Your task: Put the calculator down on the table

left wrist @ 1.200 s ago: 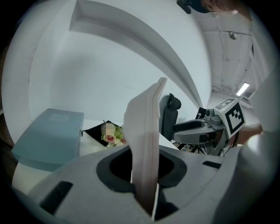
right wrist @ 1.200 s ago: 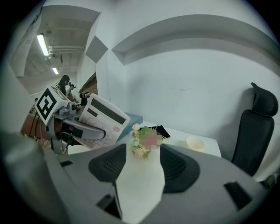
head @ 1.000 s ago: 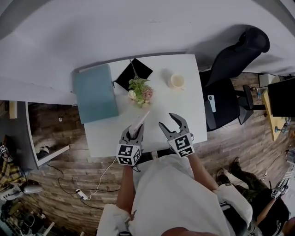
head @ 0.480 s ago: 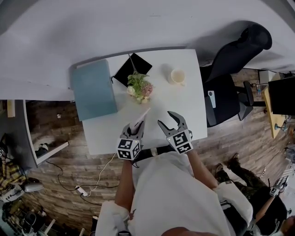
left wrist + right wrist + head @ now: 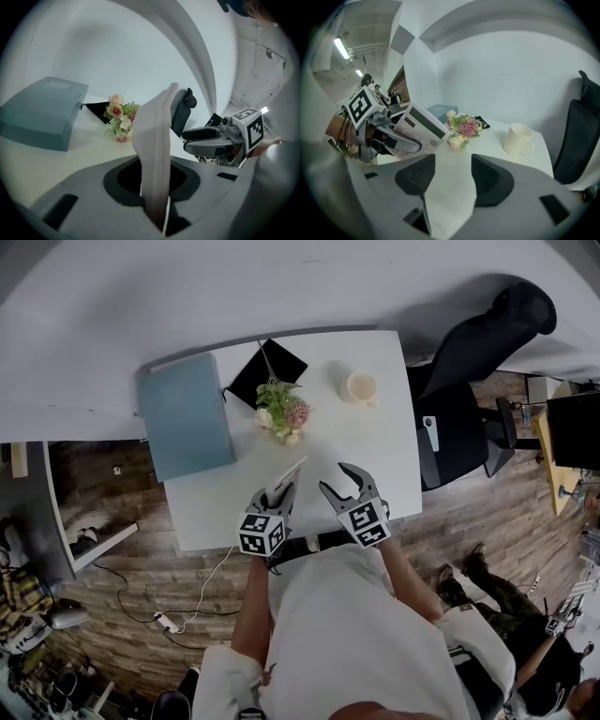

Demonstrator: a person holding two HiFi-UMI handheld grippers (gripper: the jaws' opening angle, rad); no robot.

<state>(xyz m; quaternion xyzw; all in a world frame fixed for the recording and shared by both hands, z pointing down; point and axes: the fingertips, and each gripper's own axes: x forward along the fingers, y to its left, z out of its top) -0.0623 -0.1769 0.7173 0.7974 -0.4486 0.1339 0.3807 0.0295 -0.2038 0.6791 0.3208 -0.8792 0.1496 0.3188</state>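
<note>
Head view: L gripper [image 5: 277,498] clamped on calculator [image 5: 287,480] edge, held tilted over table [image 5: 375,442] near front, prob. for lowering flat. R gripper [image 5: 337,482] jaws apart, empty, just beside, likely ready to steady it.

The surface [image 5: 370,460] in front of me is a white rectangular top, with its far edge along a pale wall. Four items lie directly on it.

1. Blue-grey flat case [image 5: 186,416]: rests at the far left corner, along the left edge.
2. Black flat square [image 5: 272,369]: lies just right of the case at the far edge, turned cornerwise.
3. Bunch of flowers [image 5: 279,414]: pink and cream blooms with green leaves, lying at the near corner of the black square, around the middle of the surface.
4. White mug [image 5: 361,388]: stands upright at the far right, apart from the flowers.
</note>
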